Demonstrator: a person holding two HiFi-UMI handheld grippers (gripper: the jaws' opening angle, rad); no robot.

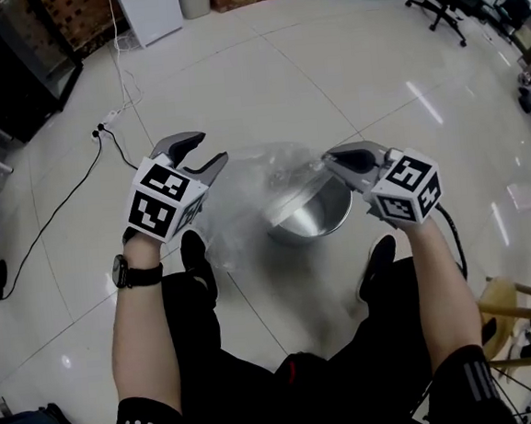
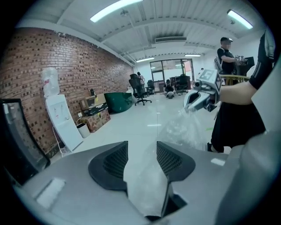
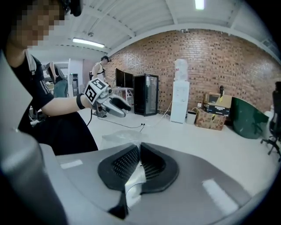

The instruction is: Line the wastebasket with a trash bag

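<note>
Head view: clear trash bag (image 1: 238,209) spread over metal wastebasket (image 1: 317,219), above its open top.

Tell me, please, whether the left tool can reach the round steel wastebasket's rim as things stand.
Probably not directly: the clear plastic trash bag billows between the left tool and the round steel wastebasket.

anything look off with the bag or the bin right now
The clear trash bag is not lining the metal wastebasket: it is bunched over its rim and spills to the left. The right hand-held gripper pinches it; the left hand-held gripper is open, film loose between its jaws.
</note>
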